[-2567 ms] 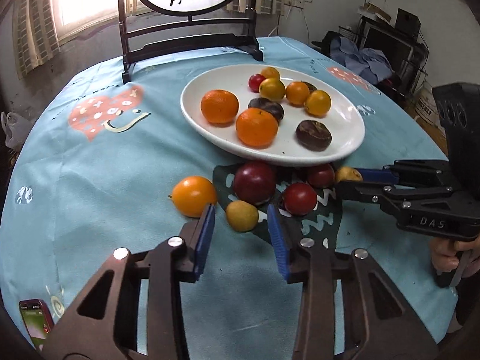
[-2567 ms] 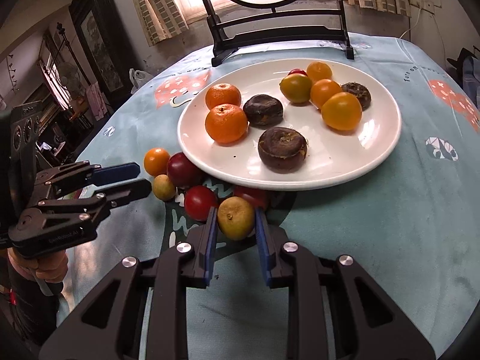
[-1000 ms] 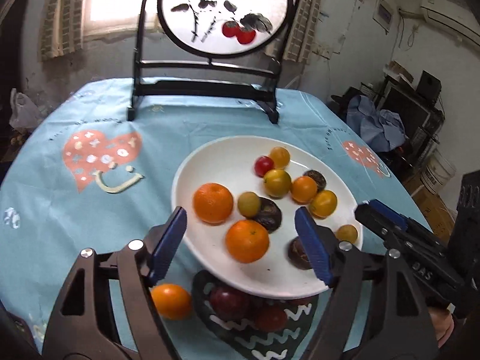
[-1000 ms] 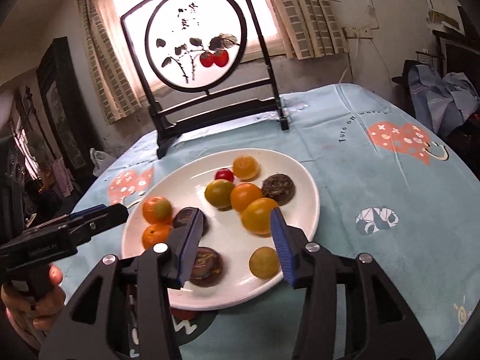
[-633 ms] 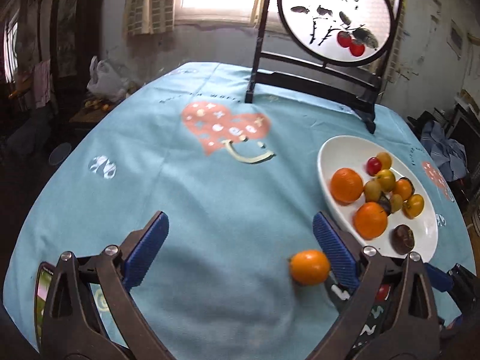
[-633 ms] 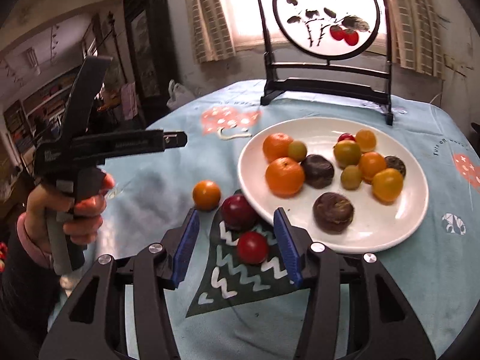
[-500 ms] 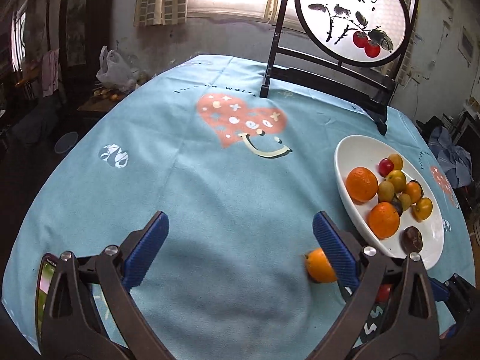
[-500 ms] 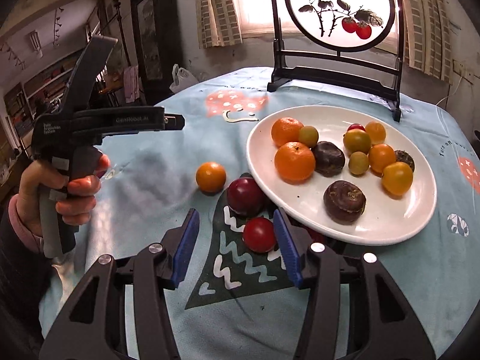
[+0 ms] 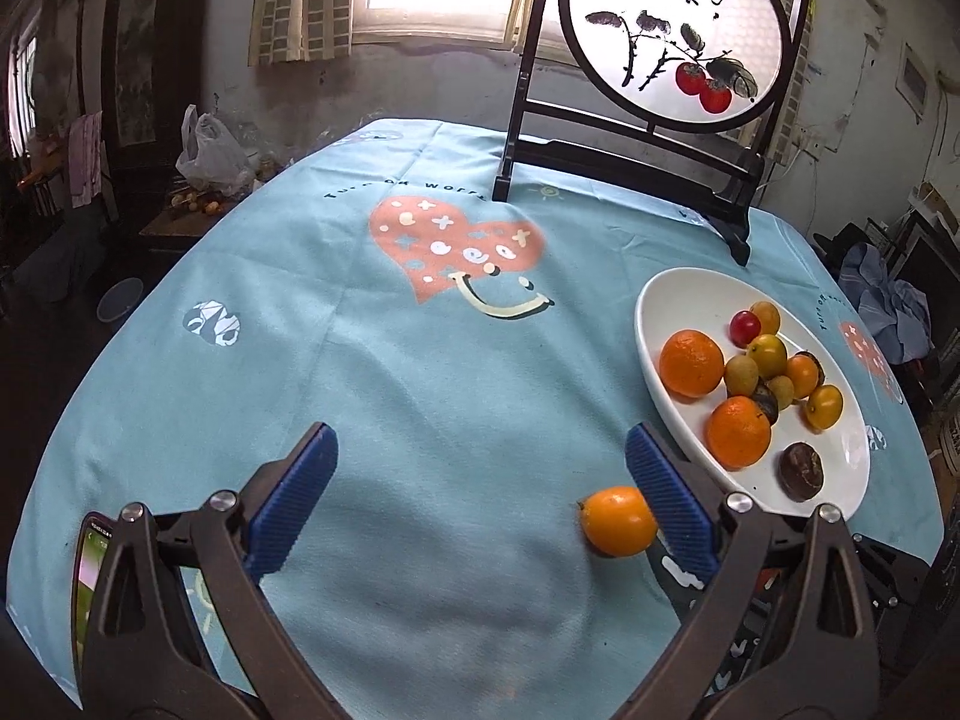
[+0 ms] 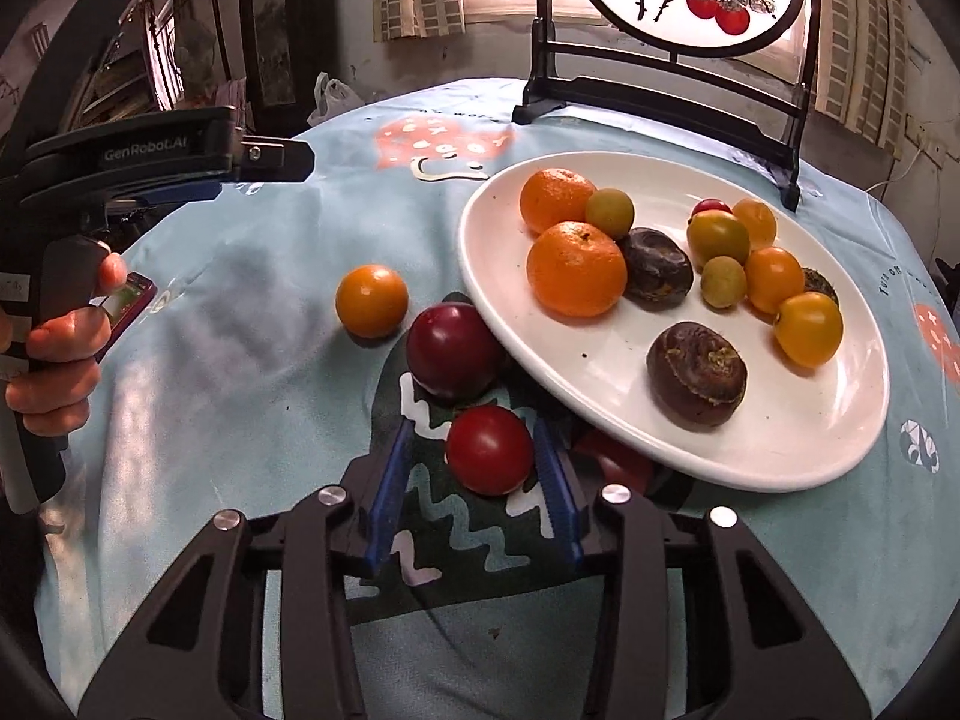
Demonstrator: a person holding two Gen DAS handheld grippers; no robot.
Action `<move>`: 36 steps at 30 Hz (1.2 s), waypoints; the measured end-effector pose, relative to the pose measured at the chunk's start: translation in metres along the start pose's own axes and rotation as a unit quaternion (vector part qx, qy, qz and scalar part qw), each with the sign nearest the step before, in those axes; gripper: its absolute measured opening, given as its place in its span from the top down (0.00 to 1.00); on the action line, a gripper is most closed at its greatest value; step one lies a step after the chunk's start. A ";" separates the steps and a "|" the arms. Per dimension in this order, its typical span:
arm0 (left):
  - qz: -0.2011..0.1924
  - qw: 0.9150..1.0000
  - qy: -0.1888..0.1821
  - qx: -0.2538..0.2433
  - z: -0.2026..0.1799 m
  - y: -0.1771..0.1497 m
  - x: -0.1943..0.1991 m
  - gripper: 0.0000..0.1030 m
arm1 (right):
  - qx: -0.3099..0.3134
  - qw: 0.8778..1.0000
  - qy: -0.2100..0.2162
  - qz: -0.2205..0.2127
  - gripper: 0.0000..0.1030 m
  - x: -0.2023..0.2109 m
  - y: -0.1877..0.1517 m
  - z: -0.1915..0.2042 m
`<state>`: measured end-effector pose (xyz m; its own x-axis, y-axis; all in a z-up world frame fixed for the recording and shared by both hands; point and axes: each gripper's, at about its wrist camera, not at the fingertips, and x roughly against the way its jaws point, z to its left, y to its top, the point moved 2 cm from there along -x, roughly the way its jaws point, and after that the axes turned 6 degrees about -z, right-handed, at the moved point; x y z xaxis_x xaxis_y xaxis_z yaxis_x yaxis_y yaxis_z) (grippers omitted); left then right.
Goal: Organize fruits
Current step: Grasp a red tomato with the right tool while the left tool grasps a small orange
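Closing my right tool (image 10: 474, 483) around a glossy red tomato (image 10: 489, 449), pads not yet pressing; a dark plum (image 10: 451, 350) and the white oval plate (image 10: 780, 450) crowd close. My left tool (image 9: 477, 501) gapes wide over the blue bench cloth (image 9: 360, 390), a smooth orange fruit (image 9: 618, 521) beside its right pad.

Left gripper (image 9: 477, 495) fills the lower frame of its own view, pointing downward, blue fingers (image 9: 294, 498) spread wide, nothing between them. In the right view a hand (image 10: 57, 354) grips its handle at the left edge. Right gripper (image 10: 474, 480), lower centre, tilted down, jaws closing, fingers (image 10: 387, 486) not yet pressing.
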<state>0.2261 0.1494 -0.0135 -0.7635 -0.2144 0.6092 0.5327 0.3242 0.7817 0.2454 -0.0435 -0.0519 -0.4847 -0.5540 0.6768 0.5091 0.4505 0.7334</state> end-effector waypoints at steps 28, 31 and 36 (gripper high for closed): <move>0.070 0.982 -0.079 -0.158 -0.059 -0.045 -0.026 0.37 | -0.083 0.995 0.043 -0.043 0.71 0.033 0.004 -0.019; 0.072 0.981 -0.082 -0.159 -0.061 -0.046 -0.031 0.42 | -0.085 0.994 0.042 -0.045 0.71 0.034 0.003 -0.020; 0.069 0.980 -0.084 -0.170 -0.067 -0.050 -0.036 0.44 | -0.088 0.994 0.040 -0.048 0.71 0.035 0.003 -0.022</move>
<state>0.2514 0.0792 -0.0659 -0.7101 -0.0259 0.7036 0.7037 0.0085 0.7105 0.2457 -0.0766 -0.0274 -0.4830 -0.6453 0.5919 0.5838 0.2666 0.7669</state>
